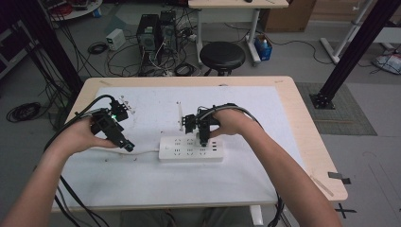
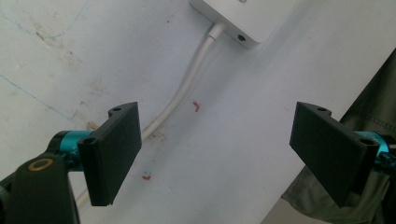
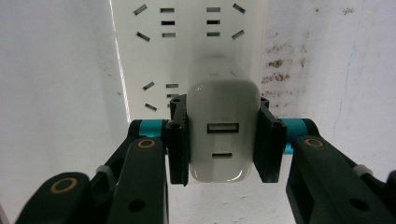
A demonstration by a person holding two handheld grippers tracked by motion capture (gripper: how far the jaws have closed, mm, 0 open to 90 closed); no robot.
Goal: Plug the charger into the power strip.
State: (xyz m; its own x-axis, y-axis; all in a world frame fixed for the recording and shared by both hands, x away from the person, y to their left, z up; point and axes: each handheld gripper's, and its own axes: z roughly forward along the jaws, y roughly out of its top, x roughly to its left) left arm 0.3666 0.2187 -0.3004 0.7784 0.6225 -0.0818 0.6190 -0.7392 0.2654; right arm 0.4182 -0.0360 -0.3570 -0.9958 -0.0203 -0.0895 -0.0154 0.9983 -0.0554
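Note:
A white power strip (image 1: 190, 148) lies in the middle of the white table cover, its sockets facing up (image 3: 187, 28). My right gripper (image 1: 203, 141) points down at the strip and is shut on a white USB charger (image 3: 223, 121), whose two ports face the camera; the pads (image 3: 178, 140) press on both its sides. Whether its prongs sit in a socket is hidden. My left gripper (image 1: 128, 145) rests to the left of the strip, jaws wide open (image 2: 215, 154) above the table, with the strip's white cable (image 2: 187, 88) running beneath them.
The strip's end (image 2: 243, 23) with the cable outlet lies just beyond the left jaws. A small white upright piece (image 1: 180, 115) stands behind the strip. Beyond the table's far edge (image 1: 189, 79) are a black stool (image 1: 222, 55), computer towers and floor cables.

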